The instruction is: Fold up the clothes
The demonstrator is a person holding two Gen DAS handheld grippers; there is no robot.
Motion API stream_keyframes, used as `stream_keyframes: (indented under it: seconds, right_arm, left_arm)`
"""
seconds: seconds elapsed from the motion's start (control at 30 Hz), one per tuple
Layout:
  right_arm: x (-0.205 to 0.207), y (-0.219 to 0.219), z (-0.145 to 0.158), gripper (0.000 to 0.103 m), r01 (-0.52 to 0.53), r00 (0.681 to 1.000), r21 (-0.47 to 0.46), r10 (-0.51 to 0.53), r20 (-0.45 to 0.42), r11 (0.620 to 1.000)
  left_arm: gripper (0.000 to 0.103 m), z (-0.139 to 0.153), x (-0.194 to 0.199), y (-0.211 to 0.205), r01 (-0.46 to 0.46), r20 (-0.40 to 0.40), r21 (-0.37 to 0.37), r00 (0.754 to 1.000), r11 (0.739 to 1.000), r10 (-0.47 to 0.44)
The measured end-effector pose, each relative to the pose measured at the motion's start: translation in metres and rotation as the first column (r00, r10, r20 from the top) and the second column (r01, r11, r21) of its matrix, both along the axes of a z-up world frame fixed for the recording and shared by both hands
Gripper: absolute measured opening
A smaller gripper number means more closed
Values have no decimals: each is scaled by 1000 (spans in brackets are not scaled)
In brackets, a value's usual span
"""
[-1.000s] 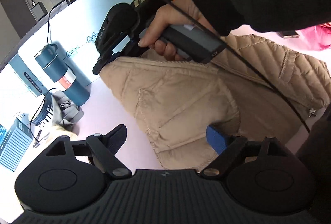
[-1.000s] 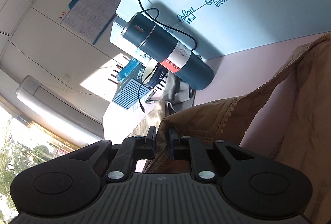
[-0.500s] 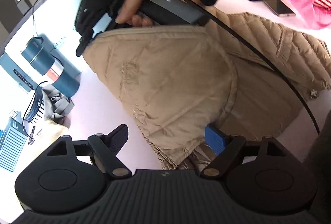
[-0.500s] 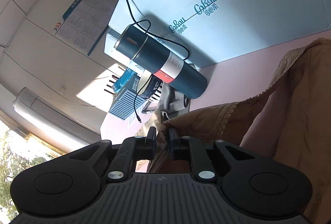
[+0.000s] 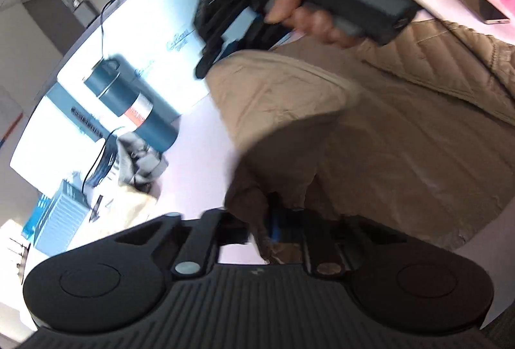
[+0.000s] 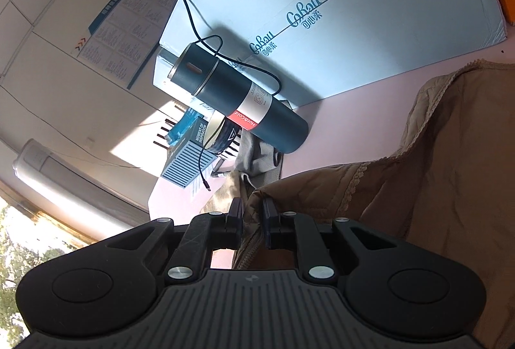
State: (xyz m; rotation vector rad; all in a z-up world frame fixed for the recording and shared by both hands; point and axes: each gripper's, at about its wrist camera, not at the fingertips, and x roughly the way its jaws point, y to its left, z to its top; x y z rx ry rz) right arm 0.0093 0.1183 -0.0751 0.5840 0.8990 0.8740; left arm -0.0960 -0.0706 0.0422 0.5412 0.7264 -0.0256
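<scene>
A tan quilted jacket (image 5: 370, 130) lies on the pink table (image 5: 199, 155). My left gripper (image 5: 260, 230) is shut on the jacket's near edge, the cloth bunched between the jaws. My right gripper (image 6: 252, 220) is shut on another edge of the jacket (image 6: 450, 172), near its lace-trimmed hem. In the left wrist view the right gripper's body (image 5: 225, 27), held by a hand, sits above the jacket's far corner. That view is blurred by motion.
A dark teal thermos (image 6: 244, 101) lies on its side at the table's back, with a black cable over it. A pale blue carton (image 6: 338, 11) stands behind. A grey cloth (image 5: 141, 162), a blue striped box (image 6: 190, 162) and a phone (image 5: 482, 7) are nearby.
My left gripper has closed on the jacket's near edge; it was open before. The right gripper kept its grip and lifted the far corner toward the left gripper's side.
</scene>
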Motion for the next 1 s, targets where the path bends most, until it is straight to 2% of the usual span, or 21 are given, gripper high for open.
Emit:
stream_keyframes:
  seconds: [0.03, 0.13, 0.27, 0.37, 0.43, 0.5, 0.57, 0.63, 0.7, 0.77, 0.83, 0.9, 1.0]
  right_arm:
    - [-3, -5, 0, 16, -2, 1000, -11, 2, 2, 1000]
    - [-18, -26, -4, 46, -6, 1000, -33, 7, 16, 999]
    - [-44, -52, -14, 46, -5, 998, -154, 14, 57, 988]
    - [-73, -47, -21, 46, -84, 983, -302, 128, 129, 950]
    - [-94, -35, -23, 46, -126, 961, -347, 201, 190, 929]
    - [-113, -23, -25, 46, -161, 933, -372, 264, 244, 914]
    - [-131, -12, -25, 45, -181, 900, -388, 311, 304, 904]
    - [-142, -7, -21, 46, -153, 881, -356, 290, 375, 922]
    - [-148, -5, -22, 48, -136, 893, -347, 267, 363, 928]
    - [-154, -1, -28, 55, -146, 907, -380, 277, 317, 913]
    - [-162, 7, -36, 55, -184, 904, -439, 326, 275, 879]
    - [-168, 19, -46, 55, -229, 886, -493, 389, 251, 839]
    - [-165, 45, -58, 66, -256, 834, -551, 470, 289, 794]
  left_arm:
    - [7, 1, 0, 10, -30, 7, -27, 1000, 999, 30]
    - [7, 7, 3, 39, -145, 23, -116, 989, 983, 149]
    - [7, 12, 10, 65, -240, 26, -213, 968, 947, 251]
    - [7, 12, 15, 70, -266, 18, -219, 961, 939, 277]
    - [8, 12, 17, 76, -304, 2, -238, 949, 922, 314]
    - [8, 11, 20, 84, -358, -24, -281, 930, 890, 367]
    - [9, 12, 21, 95, -414, -54, -341, 905, 844, 422]
    - [10, 11, 22, 107, -466, -92, -403, 877, 788, 472]
    - [10, 9, 21, 119, -508, -136, -460, 851, 729, 507]
    - [10, 7, 17, 124, -524, -160, -494, 839, 694, 519]
    - [10, 8, 15, 121, -503, -156, -507, 852, 700, 499]
    - [10, 11, 14, 116, -472, -145, -516, 870, 715, 470]
    - [9, 15, 18, 107, -425, -129, -510, 898, 748, 422]
